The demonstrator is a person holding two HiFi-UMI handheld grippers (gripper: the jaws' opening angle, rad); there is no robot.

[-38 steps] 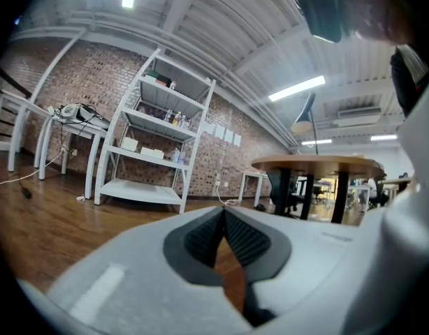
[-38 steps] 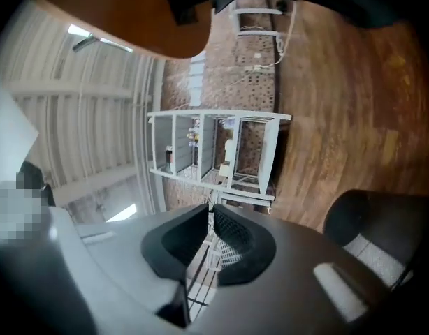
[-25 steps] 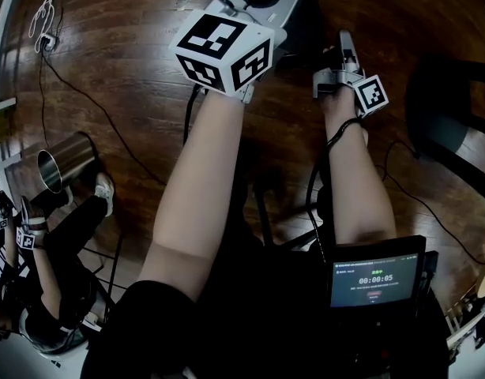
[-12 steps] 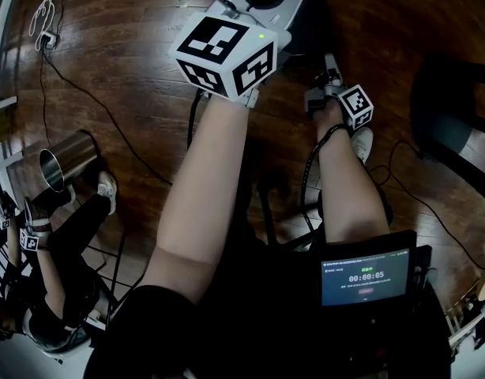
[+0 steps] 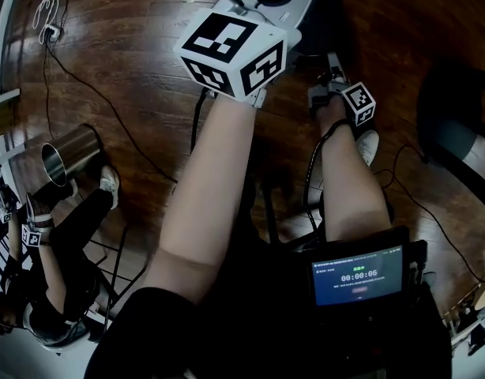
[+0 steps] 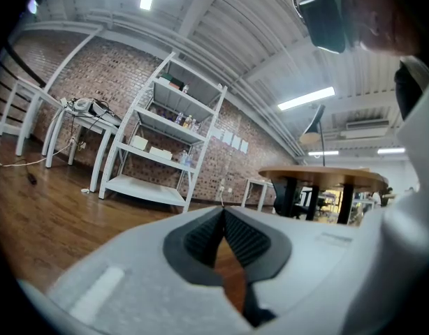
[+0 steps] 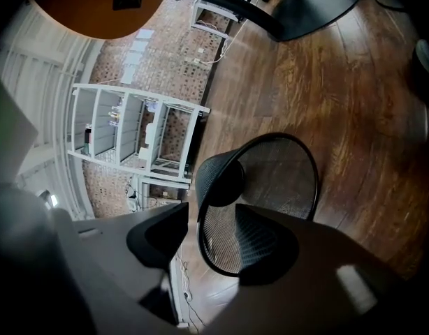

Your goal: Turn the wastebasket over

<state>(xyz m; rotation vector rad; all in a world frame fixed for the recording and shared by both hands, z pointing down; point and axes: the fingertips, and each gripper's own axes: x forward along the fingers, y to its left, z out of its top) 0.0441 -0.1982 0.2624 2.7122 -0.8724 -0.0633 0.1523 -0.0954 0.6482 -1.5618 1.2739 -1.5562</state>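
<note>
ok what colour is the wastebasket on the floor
Black: the wastebasket is fine black mesh with a black rim. The right gripper view shows it best.

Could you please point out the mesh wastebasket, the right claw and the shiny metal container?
mesh wastebasket (image 7: 279, 169), right gripper view, inner mesh wall.
right claw (image 7: 212, 211), right gripper view, between its opening jaws, which straddle the rim.
metal container (image 5: 77, 147), head view, its shiny side.
</note>
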